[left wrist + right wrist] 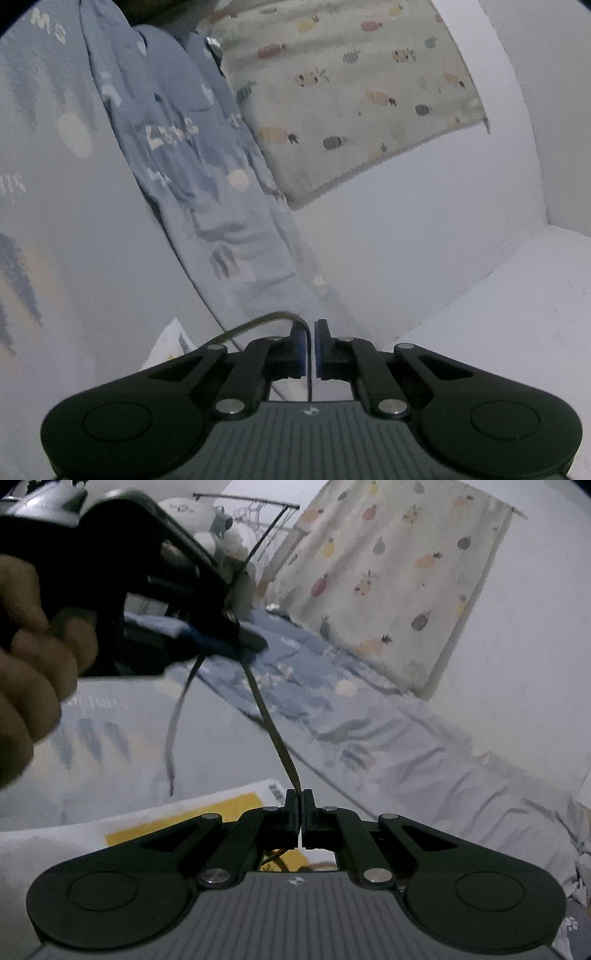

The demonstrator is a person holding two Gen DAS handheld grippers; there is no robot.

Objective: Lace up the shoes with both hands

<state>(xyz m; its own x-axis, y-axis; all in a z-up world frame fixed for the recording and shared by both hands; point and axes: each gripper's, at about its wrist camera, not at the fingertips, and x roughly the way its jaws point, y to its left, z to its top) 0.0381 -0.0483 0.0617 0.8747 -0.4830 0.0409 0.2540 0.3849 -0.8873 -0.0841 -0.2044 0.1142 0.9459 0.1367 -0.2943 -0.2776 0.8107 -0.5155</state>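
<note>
The right gripper is pinching a dark shoelace between its closed fingers, and the lace is running taut up and away to the left gripper, which is seen from the right wrist view held in the person's left hand. There the lace is passing between the left fingers, and a loose end is dangling below them. In the left wrist view the left gripper is showing its fingers nearly together with a thin gap, the lace curving in from the left and dropping between them, so it appears to be gripping the lace lightly. The shoe itself is not showing in either view; only the lace is. Behind are lying a blue patterned bedsheet and a pineapple-print curtain. To do this step well, I judge both grippers should be keeping even tension along the stretched span, pulling apart steadily rather than jerking, so the lace is not slipping from the looser left fingers, and watching that the dangling end is not tangling with the taut length.
</note>
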